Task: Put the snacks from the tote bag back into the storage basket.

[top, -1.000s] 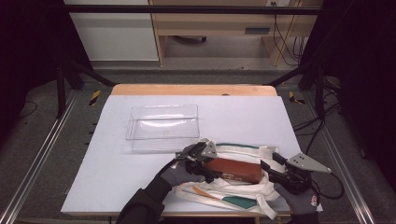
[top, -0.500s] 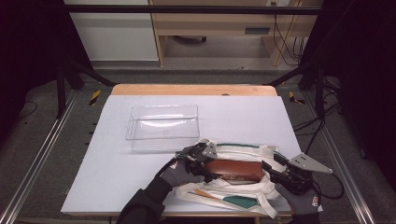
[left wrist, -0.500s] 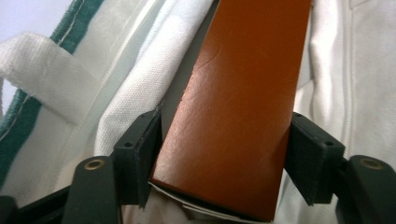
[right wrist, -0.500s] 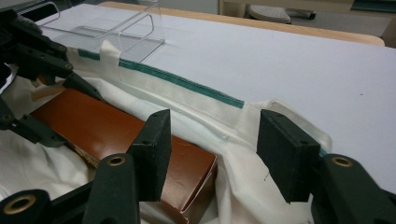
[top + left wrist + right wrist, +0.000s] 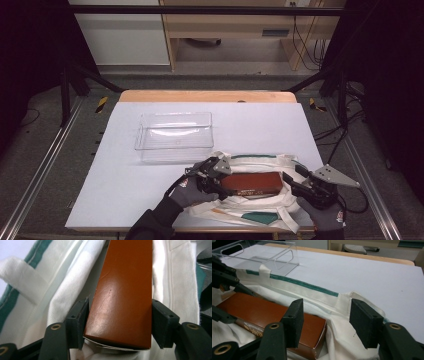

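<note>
A brown oblong box [image 5: 252, 183] lies inside a white cloth bag with green trim [image 5: 260, 160] at the table's front right. My left gripper [image 5: 220, 181] reaches into the bag from the left. Its jaws have just been closing, and both pads now touch the sides of the brown box [image 5: 125, 290] at its near end, so the left gripper [image 5: 120, 317] is shut on it. My right gripper [image 5: 292, 183] hovers at the bag's right end. The right gripper [image 5: 324, 320] stands open over the white cloth [image 5: 312, 293], just past the box's corner [image 5: 262, 312], with nothing pinched.
An empty clear plastic container [image 5: 175, 135] stands on the white table top [image 5: 115, 190] just behind the bag, also seen at the right gripper view's top left as a clear container [image 5: 274, 257]. A wooden strip [image 5: 205, 96] edges the far side.
The left gripper's jaws have narrowed onto the end of the brown box, and the hand has edged slightly toward it. The right gripper has stayed put.
</note>
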Demonstrator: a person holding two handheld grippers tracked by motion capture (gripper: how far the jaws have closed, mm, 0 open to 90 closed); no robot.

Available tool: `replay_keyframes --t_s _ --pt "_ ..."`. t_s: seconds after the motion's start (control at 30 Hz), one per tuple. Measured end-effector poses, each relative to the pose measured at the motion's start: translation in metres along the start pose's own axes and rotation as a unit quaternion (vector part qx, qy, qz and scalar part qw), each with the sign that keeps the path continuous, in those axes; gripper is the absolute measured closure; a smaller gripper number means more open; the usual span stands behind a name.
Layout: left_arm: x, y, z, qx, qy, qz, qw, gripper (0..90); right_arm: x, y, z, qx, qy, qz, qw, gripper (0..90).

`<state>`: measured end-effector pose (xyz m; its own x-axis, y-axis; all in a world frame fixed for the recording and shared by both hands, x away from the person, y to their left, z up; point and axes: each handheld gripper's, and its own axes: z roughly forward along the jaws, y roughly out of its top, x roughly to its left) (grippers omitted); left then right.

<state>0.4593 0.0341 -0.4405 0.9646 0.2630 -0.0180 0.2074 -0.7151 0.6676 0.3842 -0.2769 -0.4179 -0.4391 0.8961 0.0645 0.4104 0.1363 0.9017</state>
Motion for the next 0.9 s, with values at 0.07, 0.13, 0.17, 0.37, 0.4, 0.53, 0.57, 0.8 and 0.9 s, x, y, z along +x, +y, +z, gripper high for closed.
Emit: replay_keyframes --t_s 0.07,0.13,0.17,0.37,0.4,0.53,0.57,0.8,0.9 --pt "-0.001 -0.003 0.002 -0.002 0.005 0.0 1.0 37.3 -0.001 -0.001 0.001 0.001 -0.001 0.0 1.0 45.5" --pt "-0.002 -0.004 0.003 -0.003 0.011 0.003 0.9999 36.7 0.0 -0.002 0.002 0.004 0.0 0.0 1.0 45.5" --pt "-0.003 -0.004 0.004 0.003 0.015 0.006 0.9999 36.3 0.0 -0.002 0.003 0.005 0.0 0.001 1.0 45.4" --pt "-0.008 0.007 0.002 0.014 0.032 0.027 0.999 33.2 0.001 -0.001 0.001 0.001 -0.001 -0.001 1.0 44.9" --pt "-0.008 0.009 0.001 0.013 0.03 0.028 0.9991 31.1 0.0 0.0 0.0 -0.001 -0.001 0.0 1.0 44.9" --pt "-0.01 0.02 0.002 0.012 0.025 0.041 0.9988 29.5 -0.002 0.0 -0.003 -0.005 -0.003 0.002 1.0 44.9" --pt "-0.011 0.023 0.004 0.011 0.023 0.043 0.9987 29.3 -0.003 0.0 -0.003 -0.006 -0.003 0.002 1.0 44.9" --pt "-0.011 0.038 0.025 0.041 0.022 0.063 0.9969 31.4 -0.005 -0.001 -0.003 -0.005 -0.008 0.007 0.9999 43.2" --pt "-0.009 0.038 0.032 0.051 0.019 0.065 0.9964 35.1 -0.006 -0.001 -0.003 -0.005 -0.009 0.006 0.9999 42.9"
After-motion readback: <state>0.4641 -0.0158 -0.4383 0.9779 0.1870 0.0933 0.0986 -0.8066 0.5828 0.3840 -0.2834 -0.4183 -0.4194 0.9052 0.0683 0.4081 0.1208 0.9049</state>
